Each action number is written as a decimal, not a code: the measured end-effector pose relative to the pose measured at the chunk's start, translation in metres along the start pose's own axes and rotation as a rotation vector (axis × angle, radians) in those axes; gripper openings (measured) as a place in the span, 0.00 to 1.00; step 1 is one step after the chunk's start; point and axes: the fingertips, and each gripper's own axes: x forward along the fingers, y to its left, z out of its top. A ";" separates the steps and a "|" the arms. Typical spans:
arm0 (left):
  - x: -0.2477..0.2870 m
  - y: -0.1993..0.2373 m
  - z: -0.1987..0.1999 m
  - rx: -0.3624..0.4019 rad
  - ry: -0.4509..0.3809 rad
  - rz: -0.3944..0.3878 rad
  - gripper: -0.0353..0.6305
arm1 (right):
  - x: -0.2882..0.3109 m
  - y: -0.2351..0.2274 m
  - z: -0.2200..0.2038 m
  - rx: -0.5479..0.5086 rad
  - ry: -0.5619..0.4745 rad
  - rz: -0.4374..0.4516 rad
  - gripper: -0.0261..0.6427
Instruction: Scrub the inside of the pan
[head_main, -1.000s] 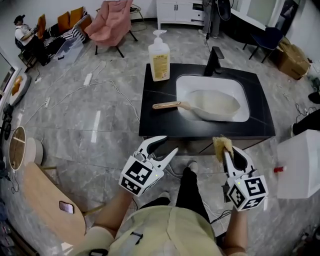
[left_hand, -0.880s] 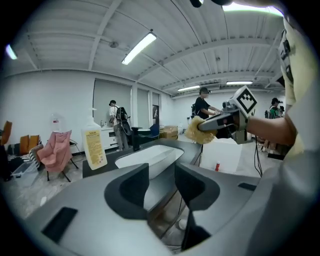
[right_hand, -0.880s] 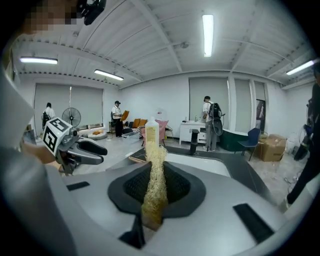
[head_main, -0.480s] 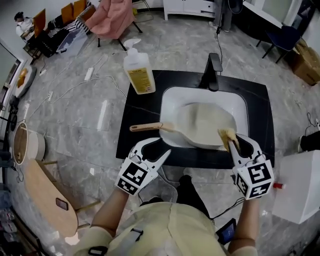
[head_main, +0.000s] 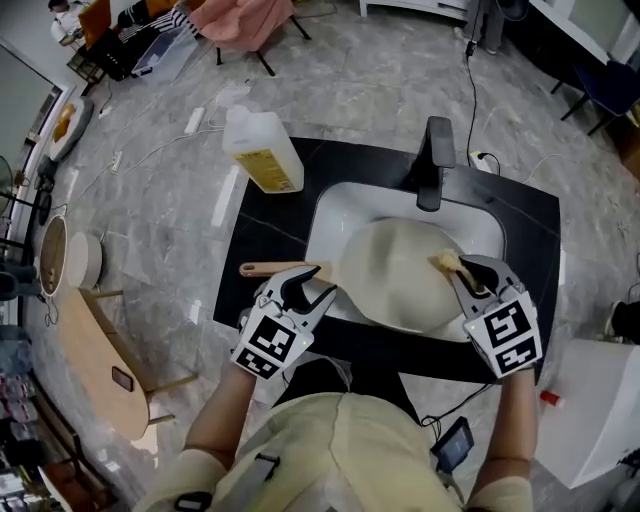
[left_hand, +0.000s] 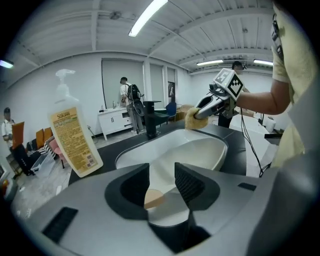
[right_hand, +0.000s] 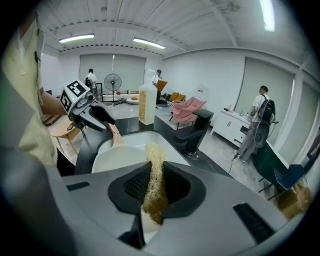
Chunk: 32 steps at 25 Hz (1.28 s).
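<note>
While both tools are hanging over it, the black bench (head_main: 262, 262) is spreading out below and ahead of them. White sink (head_main: 335, 212) is sitting sunk into the bench, straight ahead of the left tool (head_main: 308, 290) and under the tips of the right tool (head_main: 470, 272). Pale pan (head_main: 395, 285) is lying inside the sink, between the two tools, just to the right of the left tool's tips; the right tool is reaching in over its right part.

Left tool (left_hand: 161, 185): jaws are standing apart, gripping nothing. Right tool (right_hand: 152, 192): jaws are clamping together on the sponge.

Soap bottle (head_main: 262, 150) is standing on the bench corner, well ahead of the left tool and off to its left. Black faucet (head_main: 437, 160) is rising at the far edge of the sink, ahead of the right tool and slightly to its left.

Wooden handle (head_main: 280, 268) of the pan is sticking out over the bench toward the left tool. In the left gripper view its end (left_hand: 154, 199) is showing in the gap between the open jaws, below them, with no pad pressing on it.

Yellow sponge (head_main: 447, 262) is poking out past the right tool's tips, over the pan's inside. Whether it is touching the pan, cannot tell.
</note>
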 end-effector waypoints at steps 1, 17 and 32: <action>0.004 0.001 -0.001 -0.002 0.011 0.001 0.28 | 0.009 0.000 0.000 -0.019 0.009 0.019 0.12; 0.036 0.018 -0.028 -0.029 0.056 -0.176 0.28 | 0.117 0.053 0.005 -0.082 0.170 0.180 0.12; 0.041 0.009 -0.039 0.055 0.169 -0.214 0.35 | 0.194 0.087 -0.032 -0.213 0.211 0.431 0.12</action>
